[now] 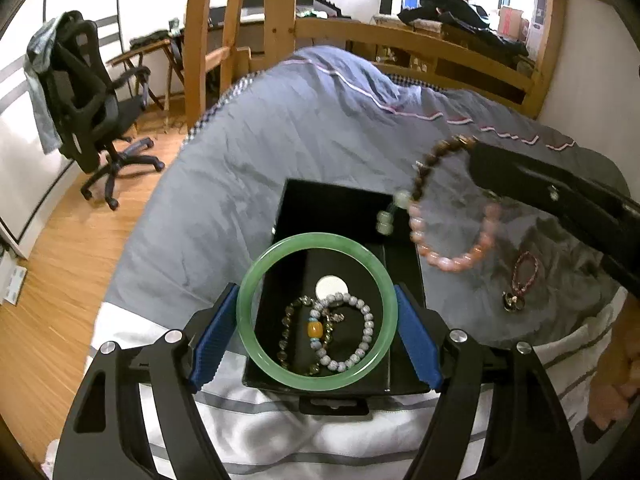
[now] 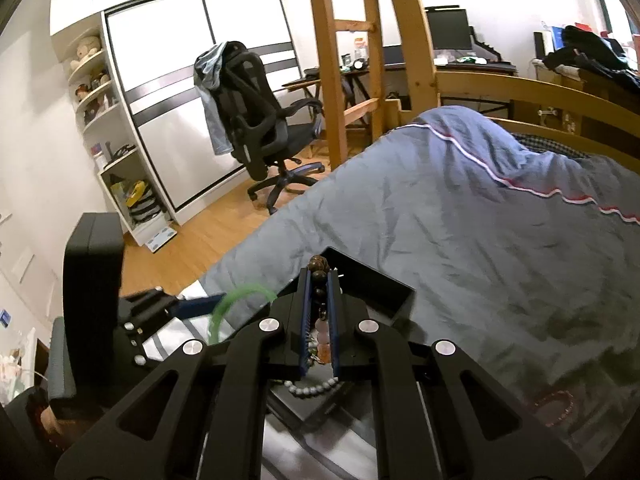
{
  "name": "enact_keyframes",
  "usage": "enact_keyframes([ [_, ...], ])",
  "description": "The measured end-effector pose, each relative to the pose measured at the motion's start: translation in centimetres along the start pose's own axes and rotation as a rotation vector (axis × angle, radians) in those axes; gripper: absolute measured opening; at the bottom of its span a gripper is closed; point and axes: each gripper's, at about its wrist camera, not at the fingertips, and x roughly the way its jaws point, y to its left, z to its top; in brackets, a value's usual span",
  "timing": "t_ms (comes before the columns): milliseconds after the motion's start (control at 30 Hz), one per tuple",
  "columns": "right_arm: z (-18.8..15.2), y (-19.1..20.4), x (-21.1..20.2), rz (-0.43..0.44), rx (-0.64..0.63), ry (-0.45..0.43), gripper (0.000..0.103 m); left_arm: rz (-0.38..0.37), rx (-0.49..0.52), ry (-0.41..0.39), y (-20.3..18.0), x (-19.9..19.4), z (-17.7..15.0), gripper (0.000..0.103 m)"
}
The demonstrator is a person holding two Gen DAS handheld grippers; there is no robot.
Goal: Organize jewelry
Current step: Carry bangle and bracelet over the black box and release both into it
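between right tongs (image 2: 320,316), half-hidden beaded bracelets (image 2: 322,340)

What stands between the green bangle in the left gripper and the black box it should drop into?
Nothing visible. The green bangle hangs directly over the open black box; only two beaded bracelets lie on its floor beneath.

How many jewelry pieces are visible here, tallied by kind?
Bangles: 1, the green bangle between the left gripper's jaws.
Beaded bracelets: 3, the brown-and-pink bracelet in the right gripper, plus the white-bead bracelet and dark-bead bracelet in the black box.
Cord bracelets: 1, the red cord bracelet on the duvet.
Total: 5.
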Motion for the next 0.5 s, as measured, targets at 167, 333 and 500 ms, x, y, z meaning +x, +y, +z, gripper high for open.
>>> enact_keyframes([
  [167, 0.2, 0.1, 1.4, 0.015, 0.008, 0.022, 0.009, -0.008, 0.008, 0.046, -0.1, 1.3, -0.4, 0.075],
  [333, 0.0, 0.4, 2.7, 0.031, 0.013, 0.042, 0.009, 0.006, 0.0, 0.07, 0.2, 2.0, -0.5, 0.075],
  [500, -0.3, 0.4, 3.4, 0.038, 0.015, 0.055, 0.009, 0.014, -0.016, 0.086, 0.6, 2.5, -0.6, 0.075],
])
